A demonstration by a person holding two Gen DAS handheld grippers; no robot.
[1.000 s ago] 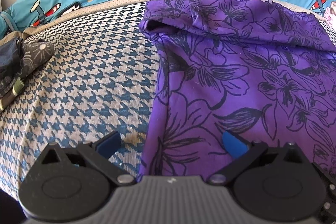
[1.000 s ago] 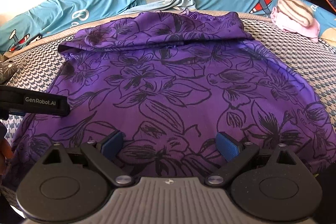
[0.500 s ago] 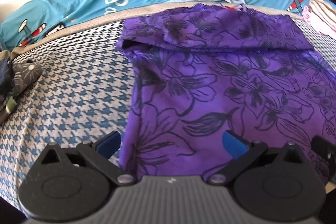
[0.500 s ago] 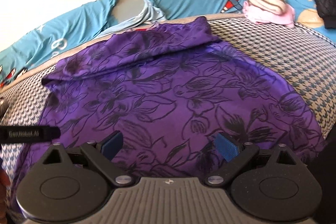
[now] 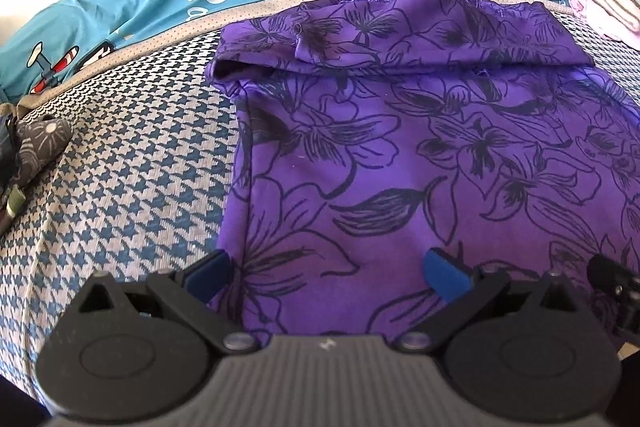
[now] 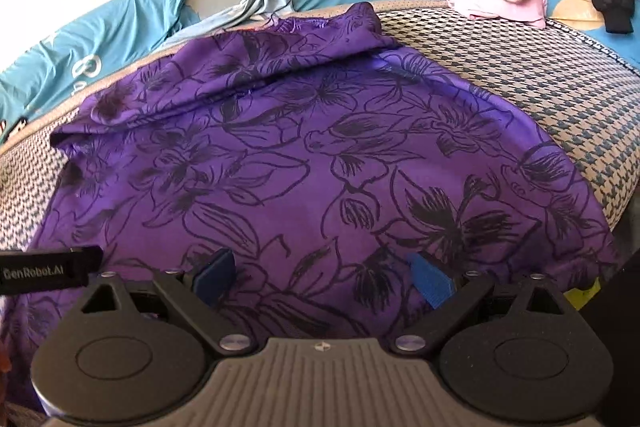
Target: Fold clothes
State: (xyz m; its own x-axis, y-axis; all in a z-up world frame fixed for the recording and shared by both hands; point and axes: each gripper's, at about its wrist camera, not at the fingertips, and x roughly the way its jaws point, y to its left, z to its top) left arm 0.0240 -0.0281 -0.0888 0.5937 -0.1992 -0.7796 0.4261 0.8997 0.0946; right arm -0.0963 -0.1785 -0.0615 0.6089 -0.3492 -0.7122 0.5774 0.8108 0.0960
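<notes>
Between my left gripper's (image 5: 327,269) wide-spread blue pads, at 12 o'clock, lies the near hem of the purple floral-print fabric garment (image 5: 420,155); its left edge runs away toward 12. My right gripper (image 6: 320,273), equally wide and holding nothing, hovers over the hem's right half. The garment is spread on the houndstooth-patterned bed cover (image 5: 120,171), its far part already folded over. I judge the left gripper nearer the left corner.
</notes>
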